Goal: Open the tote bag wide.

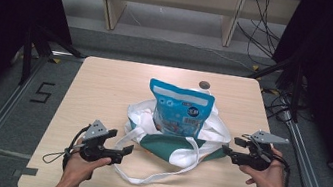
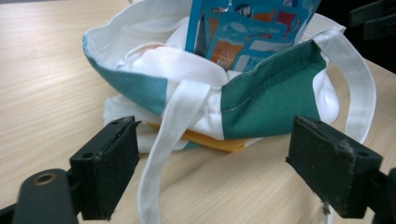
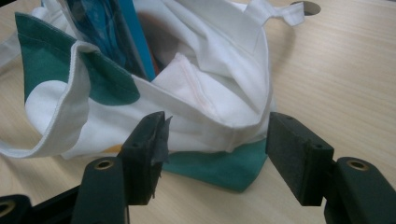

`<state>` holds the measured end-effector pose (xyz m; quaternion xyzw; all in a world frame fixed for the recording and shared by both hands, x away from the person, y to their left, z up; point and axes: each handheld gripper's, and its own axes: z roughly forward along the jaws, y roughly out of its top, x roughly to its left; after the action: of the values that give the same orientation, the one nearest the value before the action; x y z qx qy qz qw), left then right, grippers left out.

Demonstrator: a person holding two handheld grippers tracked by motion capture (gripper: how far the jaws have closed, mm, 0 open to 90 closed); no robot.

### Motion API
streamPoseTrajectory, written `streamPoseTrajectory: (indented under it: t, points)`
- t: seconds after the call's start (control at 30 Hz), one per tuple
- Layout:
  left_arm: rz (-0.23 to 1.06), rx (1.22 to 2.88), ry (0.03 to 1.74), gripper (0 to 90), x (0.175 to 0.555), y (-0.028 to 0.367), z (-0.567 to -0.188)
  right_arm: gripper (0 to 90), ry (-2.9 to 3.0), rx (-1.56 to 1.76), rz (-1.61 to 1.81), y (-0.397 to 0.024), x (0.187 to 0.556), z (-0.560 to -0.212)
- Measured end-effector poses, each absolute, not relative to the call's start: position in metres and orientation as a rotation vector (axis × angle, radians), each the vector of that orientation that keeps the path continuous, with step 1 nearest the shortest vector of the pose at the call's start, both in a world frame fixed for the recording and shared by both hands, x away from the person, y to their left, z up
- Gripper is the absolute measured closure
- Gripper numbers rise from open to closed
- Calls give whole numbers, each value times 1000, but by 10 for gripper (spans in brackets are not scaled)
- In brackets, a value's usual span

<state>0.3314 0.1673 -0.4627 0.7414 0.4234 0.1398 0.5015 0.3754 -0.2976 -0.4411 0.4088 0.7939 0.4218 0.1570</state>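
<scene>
Even overhead light brightens the table (image 1: 105, 84) amid dark surroundings; close-ups slightly soft, shadows faint.

Seen along the right tool (image 3: 212, 154), its two black jaws stand apart with nothing pressed between them, framing the near corner of a green and white cloth bag (image 3: 205, 112) that lies slumped on the pale wooden bench (image 3: 336, 88). A blue packet (image 3: 116, 37) stands in the bag's open mouth at the upper left, its lower part hidden by the cloth. A white strap (image 3: 51, 135) loops out from the bag at the left, and another strap (image 3: 280, 14) lies at the top, near a dark round spot (image 3: 306, 6) on the bench.
</scene>
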Motion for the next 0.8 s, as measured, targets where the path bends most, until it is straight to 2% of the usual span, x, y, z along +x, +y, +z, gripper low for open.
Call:
streamPoseTrajectory:
  t: [0.4, 0.8]
  points:
    - [326, 1776, 1033, 152, 320, 175, -471, 376, 2311, 1165, 1183, -297, 364, -449]
    - [344, 1836, 1009, 152, 307, 173, -483, 323, 2323, 1171, 1158, -299, 344, -465]
